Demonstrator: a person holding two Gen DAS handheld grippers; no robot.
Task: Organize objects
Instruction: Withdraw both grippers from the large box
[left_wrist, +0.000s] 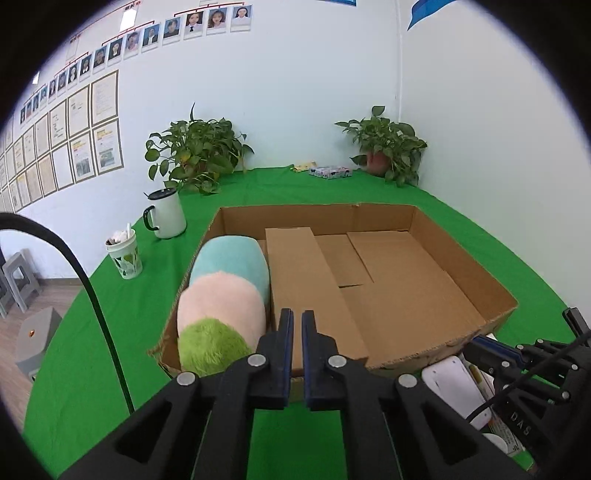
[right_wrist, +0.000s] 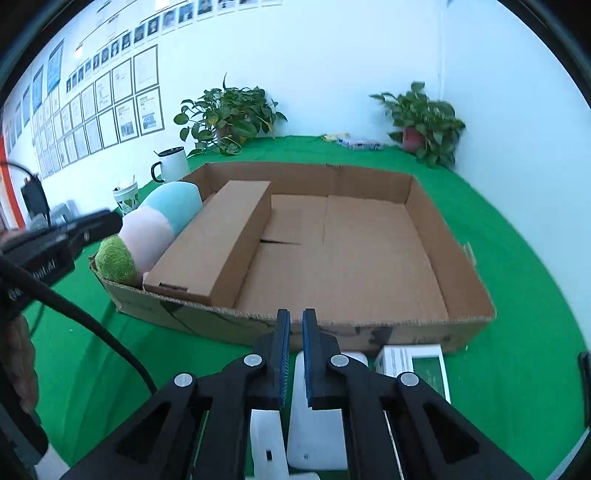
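White items (right_wrist: 317, 424) are seen loose on the green tabletop (right_wrist: 517, 350), beneath the right gripper (right_wrist: 294, 354), fingers nearly closed, empty. Left gripper (left_wrist: 297, 354): likewise. Already stowed in the cardboard tray (right_wrist: 424, 321): plush toy (left_wrist: 221, 302), long carton (right_wrist: 221, 236). Packing is judged partly done.

The left gripper (left_wrist: 297, 321) is held level at the near edge with its two blue-padded fingers (left_wrist: 286, 332) drawn almost together and nothing gripped between them, while the right gripper (right_wrist: 296, 321) is posed the same way, nearly closed and empty, just to its right.
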